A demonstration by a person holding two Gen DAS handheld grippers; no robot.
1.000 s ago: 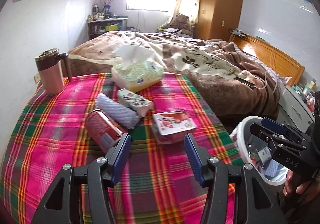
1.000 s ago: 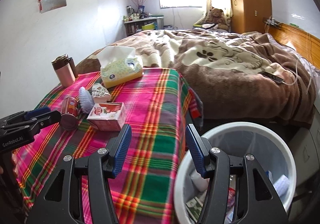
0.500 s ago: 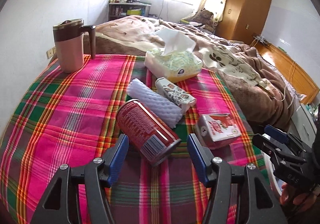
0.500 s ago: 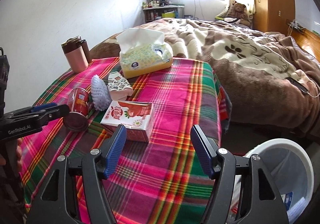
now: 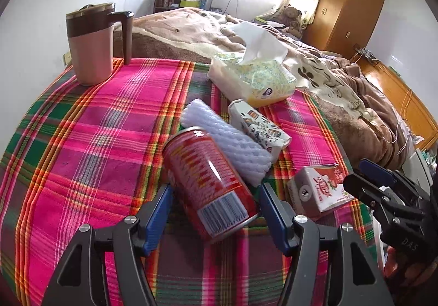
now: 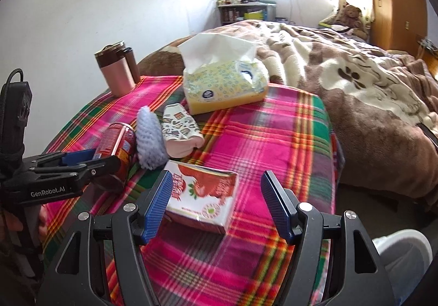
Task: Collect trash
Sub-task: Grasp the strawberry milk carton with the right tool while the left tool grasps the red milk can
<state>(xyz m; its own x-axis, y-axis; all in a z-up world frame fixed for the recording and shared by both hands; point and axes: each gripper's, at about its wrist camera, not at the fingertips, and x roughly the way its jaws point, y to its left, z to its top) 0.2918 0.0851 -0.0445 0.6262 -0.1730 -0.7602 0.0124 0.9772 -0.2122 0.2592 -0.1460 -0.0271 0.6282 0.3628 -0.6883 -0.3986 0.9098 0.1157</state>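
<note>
A red can (image 5: pixel 208 185) lies on its side on the plaid tablecloth (image 5: pixel 109 125). My left gripper (image 5: pixel 216 213) is open, its fingers on either side of the can's near end. A white foam sleeve (image 5: pixel 227 141) and a patterned paper cup (image 5: pixel 260 128) lie just behind the can. A strawberry drink carton (image 6: pixel 202 196) lies flat; my right gripper (image 6: pixel 216 207) is open around it, the left finger close to its edge. The carton (image 5: pixel 320 188) and right gripper (image 5: pixel 383 191) also show in the left wrist view; the can (image 6: pixel 117 147) and left gripper (image 6: pixel 82 161) in the right wrist view.
A pink lidded mug (image 5: pixel 93 43) stands at the table's far left. A yellow tissue pack (image 5: pixel 254 78) sits at the far edge. A bed with a brown blanket (image 6: pixel 356 81) lies behind and right of the table. A white bin rim (image 6: pixel 402 240) shows at lower right.
Both grippers have moved forward and down onto the table: the left now straddles the can, the right now straddles the carton. The bin has slid almost out of the right view.
</note>
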